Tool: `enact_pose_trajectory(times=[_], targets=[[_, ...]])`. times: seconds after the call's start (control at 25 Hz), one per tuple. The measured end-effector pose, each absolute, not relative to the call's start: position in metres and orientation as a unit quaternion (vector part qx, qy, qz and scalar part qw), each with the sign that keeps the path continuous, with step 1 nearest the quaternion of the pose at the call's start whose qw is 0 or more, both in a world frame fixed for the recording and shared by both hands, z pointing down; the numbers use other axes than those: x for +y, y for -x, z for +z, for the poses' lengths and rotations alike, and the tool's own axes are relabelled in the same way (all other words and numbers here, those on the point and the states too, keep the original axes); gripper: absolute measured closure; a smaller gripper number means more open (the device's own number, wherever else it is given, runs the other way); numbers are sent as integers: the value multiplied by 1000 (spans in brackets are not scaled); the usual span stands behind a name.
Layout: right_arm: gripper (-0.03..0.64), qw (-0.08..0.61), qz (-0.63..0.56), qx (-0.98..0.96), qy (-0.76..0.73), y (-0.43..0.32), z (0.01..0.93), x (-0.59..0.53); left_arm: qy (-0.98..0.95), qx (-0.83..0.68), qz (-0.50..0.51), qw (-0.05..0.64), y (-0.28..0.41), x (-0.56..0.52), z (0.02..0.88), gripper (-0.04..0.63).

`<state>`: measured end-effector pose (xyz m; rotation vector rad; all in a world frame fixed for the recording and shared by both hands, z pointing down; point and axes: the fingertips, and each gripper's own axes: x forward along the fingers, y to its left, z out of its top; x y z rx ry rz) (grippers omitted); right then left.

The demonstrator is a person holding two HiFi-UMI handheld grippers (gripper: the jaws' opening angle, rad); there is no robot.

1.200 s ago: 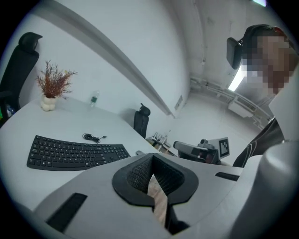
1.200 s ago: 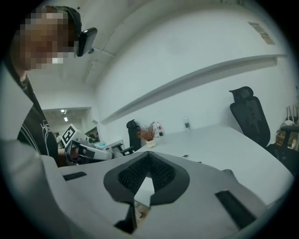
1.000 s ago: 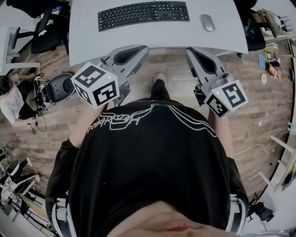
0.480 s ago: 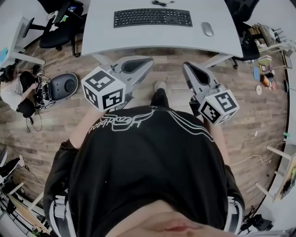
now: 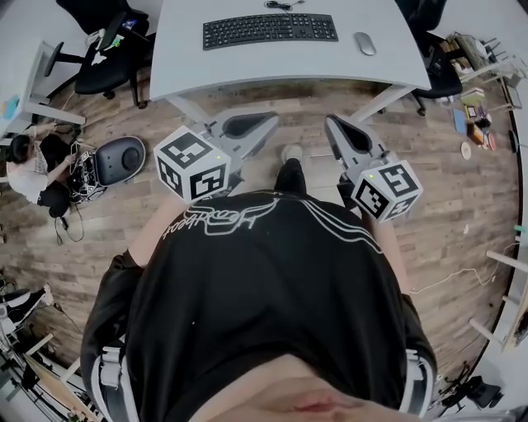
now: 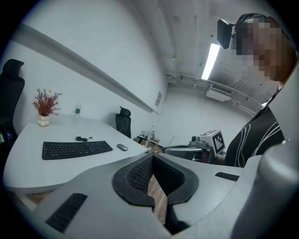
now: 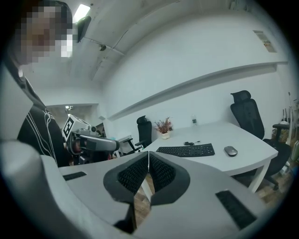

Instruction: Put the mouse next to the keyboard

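Note:
A black keyboard (image 5: pixel 271 30) lies on the white desk (image 5: pixel 190 62), and a grey mouse (image 5: pixel 364 43) sits a short way to its right. Both show again in the left gripper view, the keyboard (image 6: pixel 77 150) and the mouse (image 6: pixel 122 147), and in the right gripper view, the keyboard (image 7: pixel 187 150) and the mouse (image 7: pixel 231 151). My left gripper (image 5: pixel 273 119) and right gripper (image 5: pixel 331 123) hang over the wooden floor, short of the desk's front edge. Each is shut with nothing between its pads, the left gripper (image 6: pixel 152 156) and the right gripper (image 7: pixel 148 153) alike.
A small potted plant (image 6: pixel 44 107) and a cable (image 5: pixel 285 4) are at the desk's back. Black office chairs (image 5: pixel 103 49) stand left and right of the desk (image 5: pixel 433 58). On the floor at left are a dark round base (image 5: pixel 115 157) and a seated person (image 5: pixel 33 169).
The desk has slid away toward the top of the head view. Both grippers, earlier at the desk's front edge, now hang over the floor farther from it. Both stay shut.

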<state>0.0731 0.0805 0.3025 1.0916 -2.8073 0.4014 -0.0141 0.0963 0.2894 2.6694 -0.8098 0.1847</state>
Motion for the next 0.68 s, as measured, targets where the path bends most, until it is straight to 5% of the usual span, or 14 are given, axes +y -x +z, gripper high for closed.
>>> enact_pose_trajectory(times=[0.68], targets=[[607, 67, 145, -917, -366, -73, 316, 81, -933, -293, 57, 199, 20, 100, 302, 589]])
